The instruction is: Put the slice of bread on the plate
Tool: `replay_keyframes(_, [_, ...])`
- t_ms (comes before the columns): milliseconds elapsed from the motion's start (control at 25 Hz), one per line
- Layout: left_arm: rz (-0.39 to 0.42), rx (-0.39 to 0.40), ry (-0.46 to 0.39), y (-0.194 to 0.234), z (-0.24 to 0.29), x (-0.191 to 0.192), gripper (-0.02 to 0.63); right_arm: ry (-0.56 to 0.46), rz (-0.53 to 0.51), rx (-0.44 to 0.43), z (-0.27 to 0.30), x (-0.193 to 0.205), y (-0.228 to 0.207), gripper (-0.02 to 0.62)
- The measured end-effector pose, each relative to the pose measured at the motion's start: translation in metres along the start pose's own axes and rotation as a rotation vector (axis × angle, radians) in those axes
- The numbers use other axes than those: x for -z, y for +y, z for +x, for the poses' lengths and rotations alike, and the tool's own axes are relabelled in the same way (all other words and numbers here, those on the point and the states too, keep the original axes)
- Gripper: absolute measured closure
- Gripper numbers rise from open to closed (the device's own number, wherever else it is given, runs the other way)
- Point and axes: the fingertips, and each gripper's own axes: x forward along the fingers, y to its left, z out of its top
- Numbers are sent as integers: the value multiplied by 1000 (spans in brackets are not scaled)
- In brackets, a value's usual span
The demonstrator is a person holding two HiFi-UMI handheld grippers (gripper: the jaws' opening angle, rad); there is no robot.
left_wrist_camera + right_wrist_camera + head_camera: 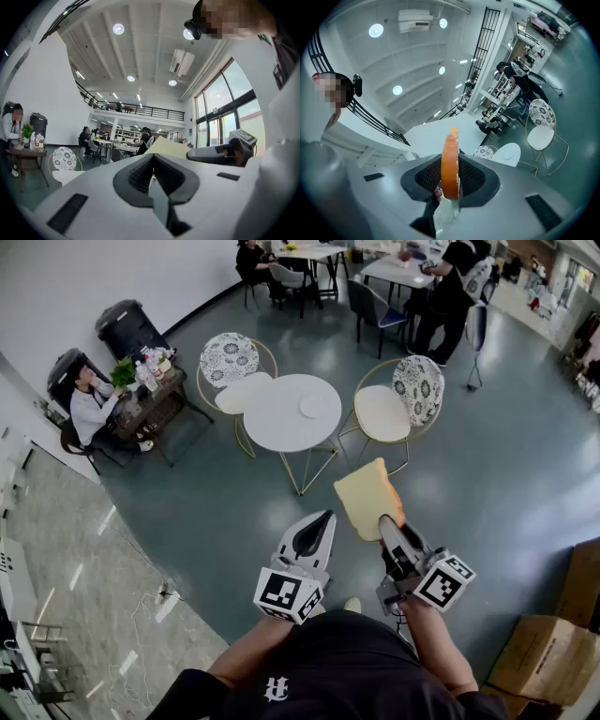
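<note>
The right gripper grasps the slice of bread (upright). Left of it, the left gripper is clenched and empty. The plate lies on the far round table.

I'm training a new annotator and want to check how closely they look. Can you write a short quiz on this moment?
1. Multiple choice: what is between the jaws of the right gripper? A) a cup B) the slice of bread C) nothing
2. True or false: the jaws of the left gripper stand wide apart.
3. Fill in: the plate lies on the round white ____ ahead.

Key
1. B, the jaws are clamped on its lower edge.
2. False, they are together with nothing between them.
3. table
</note>
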Motion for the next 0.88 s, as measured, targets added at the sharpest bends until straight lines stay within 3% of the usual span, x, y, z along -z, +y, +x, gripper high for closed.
replay_keyframes(880, [21,-10,3,-10,0,5,600,-23,55,-46,-9,-13,5,499])
